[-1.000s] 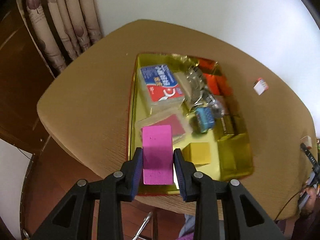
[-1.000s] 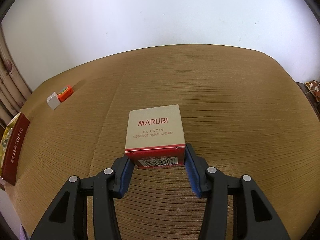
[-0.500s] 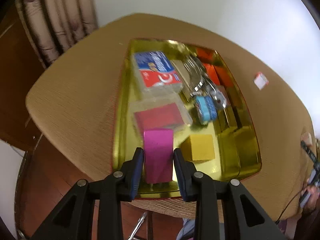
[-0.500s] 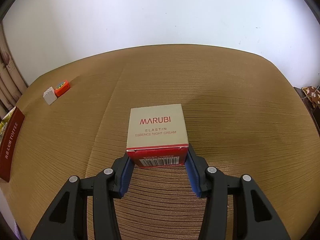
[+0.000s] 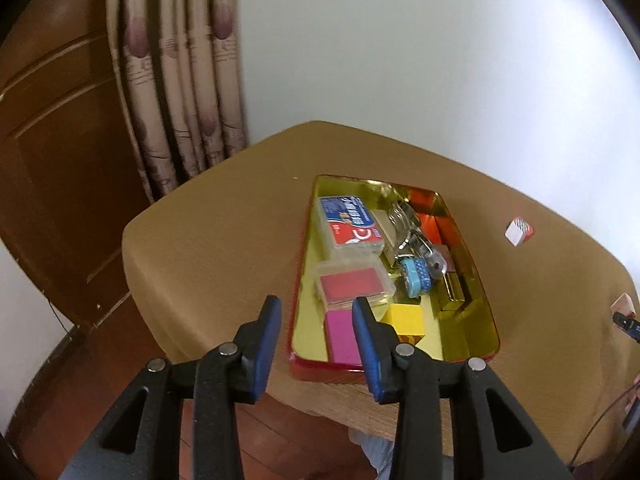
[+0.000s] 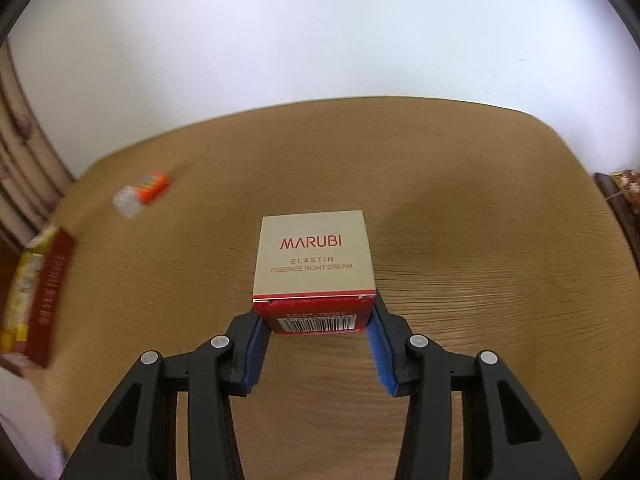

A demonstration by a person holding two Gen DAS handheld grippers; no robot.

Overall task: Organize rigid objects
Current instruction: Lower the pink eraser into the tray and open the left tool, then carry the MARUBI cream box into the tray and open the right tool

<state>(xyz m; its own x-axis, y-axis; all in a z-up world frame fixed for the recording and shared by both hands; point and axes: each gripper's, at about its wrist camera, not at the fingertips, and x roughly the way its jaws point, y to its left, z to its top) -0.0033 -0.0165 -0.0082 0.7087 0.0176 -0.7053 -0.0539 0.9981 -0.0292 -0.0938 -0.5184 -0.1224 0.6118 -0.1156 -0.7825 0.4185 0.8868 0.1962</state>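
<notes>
left tool [image 5: 316,334] wide, nothing in it, pink block [image 5: 342,338] lying in the tin [image 5: 478,300] | right tool [image 6: 316,334] gripping the cream box [image 6: 315,258] over the table [image 6: 460,208] | tip: carry it level, drop into the tin's bare corner

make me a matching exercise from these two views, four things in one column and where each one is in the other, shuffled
Things:
1. pink block
2. MARUBI night cream box
3. yellow block
4. small orange and white box

Places:
A. on the bare table, outside the tin
B. between the right gripper's jaws
C. in the gold tin, near corner, under the open left gripper
D. in the gold tin, right beside the pink block

Pairs: 1-C, 2-B, 3-D, 4-A
</notes>
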